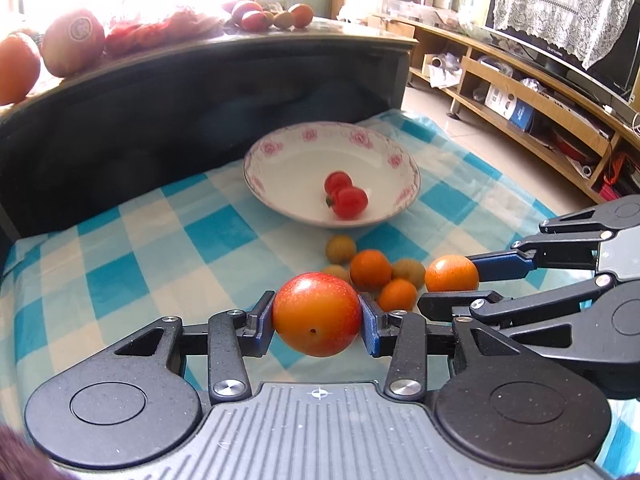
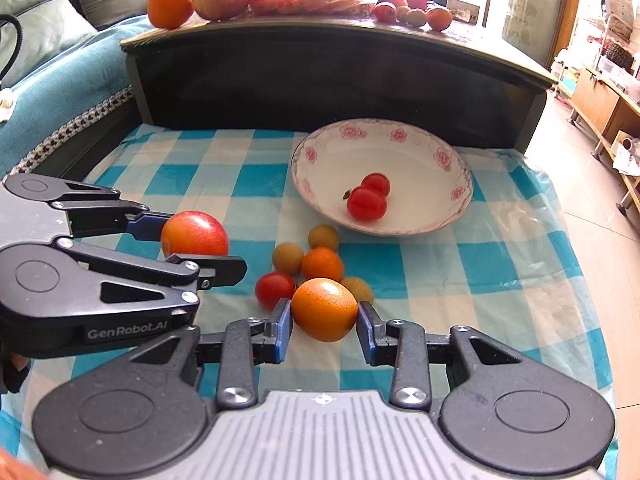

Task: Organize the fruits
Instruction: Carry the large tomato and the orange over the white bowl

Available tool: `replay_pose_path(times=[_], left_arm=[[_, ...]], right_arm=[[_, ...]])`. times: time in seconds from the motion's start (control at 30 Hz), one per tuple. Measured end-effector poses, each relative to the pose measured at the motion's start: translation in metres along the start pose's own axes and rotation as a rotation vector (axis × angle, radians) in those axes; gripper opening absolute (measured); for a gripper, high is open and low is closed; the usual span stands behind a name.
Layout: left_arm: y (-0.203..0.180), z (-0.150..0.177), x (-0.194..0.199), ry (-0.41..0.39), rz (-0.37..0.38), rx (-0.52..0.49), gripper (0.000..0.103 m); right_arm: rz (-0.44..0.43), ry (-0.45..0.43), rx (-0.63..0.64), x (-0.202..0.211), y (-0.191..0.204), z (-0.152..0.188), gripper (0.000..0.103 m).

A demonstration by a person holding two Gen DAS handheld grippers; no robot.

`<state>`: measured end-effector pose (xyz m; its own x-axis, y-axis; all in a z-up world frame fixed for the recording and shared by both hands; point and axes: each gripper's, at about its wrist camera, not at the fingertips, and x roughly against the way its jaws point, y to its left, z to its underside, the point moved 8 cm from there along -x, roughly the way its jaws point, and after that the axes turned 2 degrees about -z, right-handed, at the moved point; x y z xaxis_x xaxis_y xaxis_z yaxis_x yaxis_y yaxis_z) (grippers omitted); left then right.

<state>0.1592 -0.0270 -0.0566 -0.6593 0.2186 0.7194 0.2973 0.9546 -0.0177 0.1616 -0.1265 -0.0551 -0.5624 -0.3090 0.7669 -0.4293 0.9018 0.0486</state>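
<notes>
On the blue-and-white checked cloth, seen from the left wrist, the left hand-held gripper was clamped on a red-orange plum-like fruit, its blue pads pressed to either side. Just beyond lay a small heap of fruit, orange and olive-green pieces touching one another. Behind them sat a white bowl with pink flowers holding two cherry tomatoes. To the right, the right hand-held gripper gripped a small orange citrus.

From the right wrist, that same right hand-held gripper was closed on the citrus, pads against both flanks. The heap lay just behind it, with a loose cherry tomato at its left edge. The bowl stood farther back to the right, its tomatoes touching. At left, the left hand-held gripper held the plum-like fruit. Larger fruit rested on the dark tabletop behind.
</notes>
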Motion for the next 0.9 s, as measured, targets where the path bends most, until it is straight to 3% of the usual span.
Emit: replay_pose_path(times=[0.43, 0.9], left_arm=[[0.003, -0.043, -0.019, -0.047, -0.024, -0.001, 0.050], [0.005, -0.068, -0.057, -0.037, -0.037, -0.014, 0.050]], right_arm=[[0.052, -0.052, -0.037, -0.006, -0.028, -0.035, 0.038], [0.088, -0.046, -0.047, -0.037, -0.058, -0.057, 0.038]])
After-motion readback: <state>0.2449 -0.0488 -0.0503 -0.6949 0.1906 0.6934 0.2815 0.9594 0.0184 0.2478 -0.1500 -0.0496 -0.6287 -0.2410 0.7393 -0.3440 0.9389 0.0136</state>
